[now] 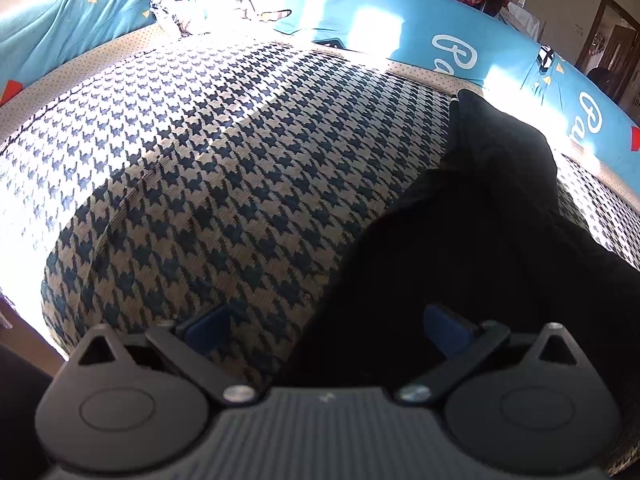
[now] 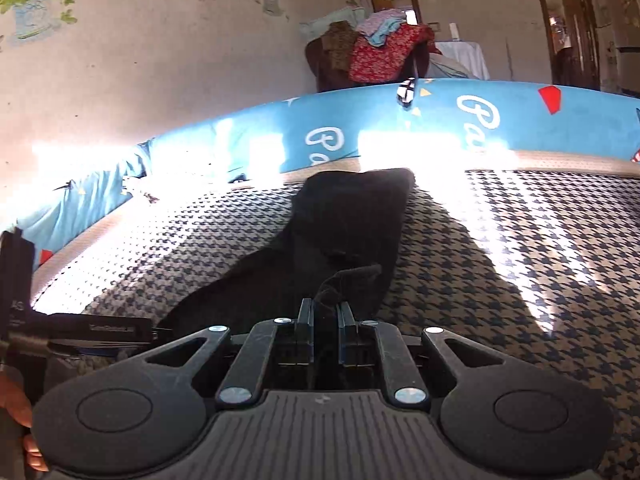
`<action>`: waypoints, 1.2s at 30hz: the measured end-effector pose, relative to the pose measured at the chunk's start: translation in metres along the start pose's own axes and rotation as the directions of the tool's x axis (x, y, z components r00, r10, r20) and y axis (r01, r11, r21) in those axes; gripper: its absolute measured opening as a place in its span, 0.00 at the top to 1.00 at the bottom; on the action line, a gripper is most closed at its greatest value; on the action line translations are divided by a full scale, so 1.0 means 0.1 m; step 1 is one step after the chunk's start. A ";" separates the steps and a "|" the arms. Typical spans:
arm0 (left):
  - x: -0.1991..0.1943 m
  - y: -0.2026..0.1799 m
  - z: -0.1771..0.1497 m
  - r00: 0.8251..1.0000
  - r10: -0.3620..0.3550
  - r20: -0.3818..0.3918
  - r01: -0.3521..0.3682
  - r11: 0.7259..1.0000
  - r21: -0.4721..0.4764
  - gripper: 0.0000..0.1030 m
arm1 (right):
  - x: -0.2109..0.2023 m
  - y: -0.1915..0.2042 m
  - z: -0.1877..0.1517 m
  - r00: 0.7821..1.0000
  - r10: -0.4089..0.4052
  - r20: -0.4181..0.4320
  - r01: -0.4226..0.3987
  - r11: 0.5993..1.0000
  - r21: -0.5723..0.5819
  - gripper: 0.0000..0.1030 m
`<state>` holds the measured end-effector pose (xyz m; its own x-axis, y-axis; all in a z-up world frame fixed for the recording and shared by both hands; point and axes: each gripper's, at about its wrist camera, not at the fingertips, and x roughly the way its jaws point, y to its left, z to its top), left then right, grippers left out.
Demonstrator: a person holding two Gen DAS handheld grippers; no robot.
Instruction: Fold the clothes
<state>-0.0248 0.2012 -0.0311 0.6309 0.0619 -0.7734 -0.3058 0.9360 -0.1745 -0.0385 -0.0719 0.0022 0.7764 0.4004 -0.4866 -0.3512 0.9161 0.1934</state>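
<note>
A black garment (image 2: 344,216) lies lengthwise on the houndstooth bed cover (image 2: 520,240), its far end near the blue bedding. My right gripper (image 2: 326,312) is shut on a raised fold of the garment's near edge, and the pinched cloth stands up between the fingers. In the left wrist view the same black garment (image 1: 480,220) fills the right side. My left gripper (image 1: 326,330) is open just above it, with the right blue pad (image 1: 444,332) over the black cloth and the left pad (image 1: 208,328) over the houndstooth cover (image 1: 200,160). Nothing is gripped there.
Blue bedding with white lettering (image 2: 400,132) runs along the far edge of the bed. Behind it a chair holds a pile of clothes (image 2: 380,52). A person's hand with the other gripper (image 2: 24,320) shows at the left. Small crumpled fabric (image 1: 172,16) lies far left.
</note>
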 end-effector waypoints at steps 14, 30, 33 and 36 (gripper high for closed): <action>-0.54 0.44 0.29 0.976 0.034 0.213 -0.008 0.993 -0.121 0.00 | 0.44 1.19 -0.02 0.964 0.252 -0.090 -0.264 0.950 -0.168 0.89; -0.32 0.53 0.29 0.991 -0.023 0.135 0.050 0.979 -0.198 0.00 | 0.81 1.33 -0.57 0.912 0.254 -0.323 -0.337 0.912 -0.234 0.84; -0.28 0.45 0.28 0.991 -0.044 0.125 0.066 0.982 -0.177 0.00 | 0.74 1.25 -0.58 0.910 0.263 -0.320 -0.340 0.916 -0.213 0.84; -0.25 0.34 0.28 0.990 -0.074 0.120 0.091 0.986 -0.141 0.00 | 0.65 1.17 -0.57 0.913 0.267 -0.307 -0.334 0.923 -0.191 0.84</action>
<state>-0.0310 0.2416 -0.0010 0.7329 0.0340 -0.6794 -0.3450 0.8794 -0.3281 -0.0584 0.0598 -0.0552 0.4547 0.6039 -0.6547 -0.6835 0.7078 0.1782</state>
